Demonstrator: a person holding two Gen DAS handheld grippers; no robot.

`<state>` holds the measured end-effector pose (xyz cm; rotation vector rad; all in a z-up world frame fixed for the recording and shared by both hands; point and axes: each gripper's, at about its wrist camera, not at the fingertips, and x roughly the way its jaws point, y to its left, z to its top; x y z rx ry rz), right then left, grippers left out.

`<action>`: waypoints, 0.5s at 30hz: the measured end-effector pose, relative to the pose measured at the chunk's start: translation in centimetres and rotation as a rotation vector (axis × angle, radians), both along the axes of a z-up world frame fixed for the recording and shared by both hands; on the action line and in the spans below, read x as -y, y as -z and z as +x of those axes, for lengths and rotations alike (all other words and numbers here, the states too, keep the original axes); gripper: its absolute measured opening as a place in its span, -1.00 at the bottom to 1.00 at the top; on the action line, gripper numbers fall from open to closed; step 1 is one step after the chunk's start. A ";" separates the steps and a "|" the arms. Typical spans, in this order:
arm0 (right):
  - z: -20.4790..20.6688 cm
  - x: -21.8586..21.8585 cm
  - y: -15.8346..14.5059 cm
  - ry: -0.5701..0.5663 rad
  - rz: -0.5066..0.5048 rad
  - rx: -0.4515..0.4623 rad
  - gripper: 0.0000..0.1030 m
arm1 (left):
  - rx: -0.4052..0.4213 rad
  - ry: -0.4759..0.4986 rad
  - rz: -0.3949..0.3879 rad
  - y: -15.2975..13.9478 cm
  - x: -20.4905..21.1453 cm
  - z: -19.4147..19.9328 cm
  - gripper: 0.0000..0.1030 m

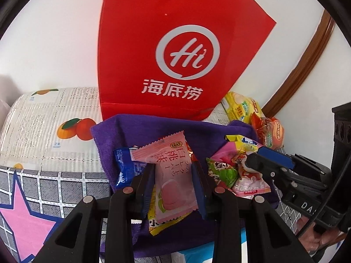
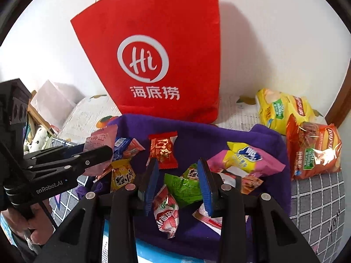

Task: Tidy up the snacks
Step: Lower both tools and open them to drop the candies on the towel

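A pile of small snack packets lies on a purple cloth [image 1: 142, 129] [image 2: 197, 135] in front of an upright red bag [image 1: 175, 43] [image 2: 158, 54]. My left gripper [image 1: 173, 166] [image 2: 105, 151] is shut on a pink peach packet [image 1: 173, 175] [image 2: 101, 140], lifted a little over the left of the pile. My right gripper [image 2: 178, 163] [image 1: 250, 160] is shut over the right of the pile. A green packet [image 2: 182, 186] [image 1: 219, 171] and a red-and-white strawberry packet [image 2: 166, 210] are pinched between its pads; the strawberry one hangs down.
A red candy [image 2: 163, 149], a blue packet [image 1: 122, 166] and a yellow-and-blue packet [image 2: 243, 155] lie on the cloth. A yellow chip bag [image 2: 278, 109] and an orange one [image 2: 316, 151] rest at the right on the patterned bedspread [image 1: 54, 186]. A white wall stands behind.
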<state>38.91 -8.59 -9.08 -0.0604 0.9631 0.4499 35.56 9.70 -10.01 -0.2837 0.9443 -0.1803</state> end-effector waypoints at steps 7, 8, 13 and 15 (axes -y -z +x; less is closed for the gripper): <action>0.4 0.9 -0.2 0.021 0.007 -0.007 -0.28 | -0.013 0.050 0.018 0.4 1.8 0.0 -0.38; 0.5 1.0 -0.3 0.023 0.008 -0.004 -0.28 | -0.015 0.060 0.023 0.5 2.1 0.0 -0.38; 0.4 1.4 -0.5 0.030 0.013 0.004 -0.28 | -0.031 0.072 0.039 1.0 2.7 0.0 -0.38; 0.3 1.5 -0.6 0.031 0.011 0.006 -0.28 | -0.033 0.074 0.041 1.0 2.8 0.1 -0.38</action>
